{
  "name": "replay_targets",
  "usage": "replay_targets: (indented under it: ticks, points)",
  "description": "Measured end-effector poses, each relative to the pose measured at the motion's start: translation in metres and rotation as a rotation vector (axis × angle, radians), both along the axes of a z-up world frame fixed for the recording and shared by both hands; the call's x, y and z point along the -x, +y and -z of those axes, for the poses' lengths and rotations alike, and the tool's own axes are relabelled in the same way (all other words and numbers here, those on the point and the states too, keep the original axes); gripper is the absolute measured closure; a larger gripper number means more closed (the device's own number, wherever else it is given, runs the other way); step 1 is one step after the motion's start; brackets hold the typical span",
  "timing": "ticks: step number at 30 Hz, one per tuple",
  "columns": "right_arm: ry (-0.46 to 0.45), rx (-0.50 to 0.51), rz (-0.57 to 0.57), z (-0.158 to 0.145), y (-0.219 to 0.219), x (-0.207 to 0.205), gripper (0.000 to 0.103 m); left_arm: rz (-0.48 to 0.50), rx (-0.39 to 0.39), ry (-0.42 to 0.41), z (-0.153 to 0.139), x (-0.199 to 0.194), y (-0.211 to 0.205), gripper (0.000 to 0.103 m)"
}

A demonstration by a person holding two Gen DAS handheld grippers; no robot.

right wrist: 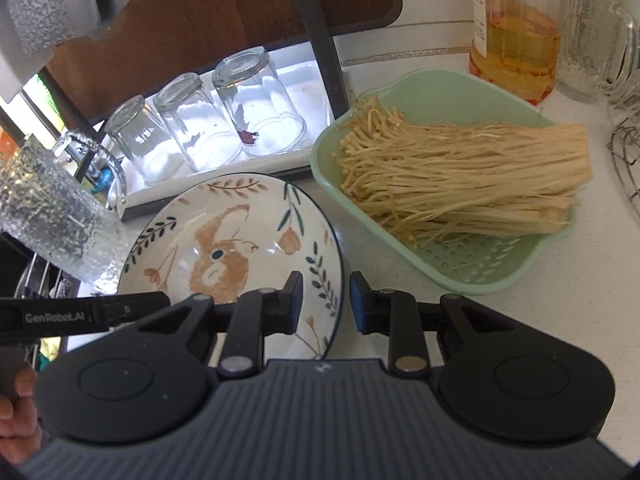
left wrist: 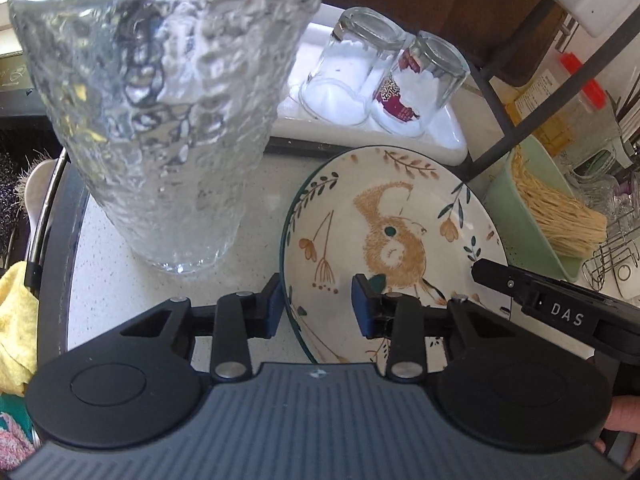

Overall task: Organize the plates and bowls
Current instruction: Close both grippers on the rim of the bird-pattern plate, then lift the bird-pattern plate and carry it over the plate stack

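Note:
A round plate (left wrist: 396, 240) painted with a brown squirrel and leaf sprigs lies flat on the white speckled counter. My left gripper (left wrist: 316, 307) is low at the plate's left rim. Its jaws straddle that rim, one pad outside and one over the plate, with a gap on both sides. In the right wrist view, the same plate (right wrist: 224, 248) has its right rim between the jaws of my right gripper (right wrist: 326, 306), which are apart and not pressing. Each view also shows the other tool's black body reaching in from the side.
A tall textured glass (left wrist: 160, 120) stands just left of the plate. Upturned glasses (right wrist: 224, 120) sit on a white tray behind it. A green basket (right wrist: 500, 276) of enoki mushrooms lies to the right, with an oil bottle (right wrist: 516, 40), glass mug (right wrist: 592, 32) and dark rack post (right wrist: 320, 40) beyond.

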State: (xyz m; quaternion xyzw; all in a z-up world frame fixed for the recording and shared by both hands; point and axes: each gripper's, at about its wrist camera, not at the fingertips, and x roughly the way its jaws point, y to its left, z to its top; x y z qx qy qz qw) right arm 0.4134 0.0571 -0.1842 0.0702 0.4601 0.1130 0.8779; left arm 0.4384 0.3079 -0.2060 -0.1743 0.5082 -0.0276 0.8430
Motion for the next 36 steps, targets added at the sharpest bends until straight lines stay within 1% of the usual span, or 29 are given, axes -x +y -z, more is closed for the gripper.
replay_targets:
  ticks: [2,4,6,9,11,12,17,20,26,30,36]
  points:
    - [0.000,0.002,0.005,0.003,0.003,-0.001,0.078,-0.009,-0.002,-0.005,0.000,-0.003,0.001,0.064]
    - [-0.001,-0.010,0.008,0.005,0.003,-0.003,0.078,-0.015,-0.020,0.000,-0.001,-0.005,0.001,0.065]
    - [0.006,-0.015,0.005,0.004,0.003,-0.004,0.079,-0.026,-0.015,0.004,-0.001,-0.005,0.003,0.065]
    - [0.019,-0.034,-0.004,0.003,-0.001,-0.003,0.080,-0.042,0.016,0.016,-0.001,-0.004,0.009,0.065]
    - [0.026,-0.047,0.002,0.002,-0.004,0.002,0.080,-0.045,0.066,0.025,-0.001,-0.004,0.015,0.065]
    - [0.022,-0.050,0.001,0.000,-0.006,0.005,0.080,-0.041,0.078,0.022,-0.002,-0.003,0.016,0.065]
    - [0.011,-0.074,0.007,-0.012,-0.013,0.027,0.080,-0.026,0.084,-0.013,-0.017,0.010,0.013,0.065]
    - [0.013,-0.089,0.021,-0.018,-0.019,0.037,0.080,0.004,0.083,-0.022,-0.025,0.017,0.008,0.065]
    - [-0.037,-0.098,0.015,-0.039,-0.031,0.058,0.080,0.007,0.117,-0.043,-0.040,0.038,0.002,0.065]
    - [-0.074,-0.095,0.022,-0.053,-0.038,0.072,0.080,0.019,0.121,-0.066,-0.056,0.052,-0.008,0.065]
    - [-0.083,-0.105,0.049,-0.078,-0.063,0.088,0.080,0.068,0.106,-0.077,-0.084,0.062,-0.037,0.065]
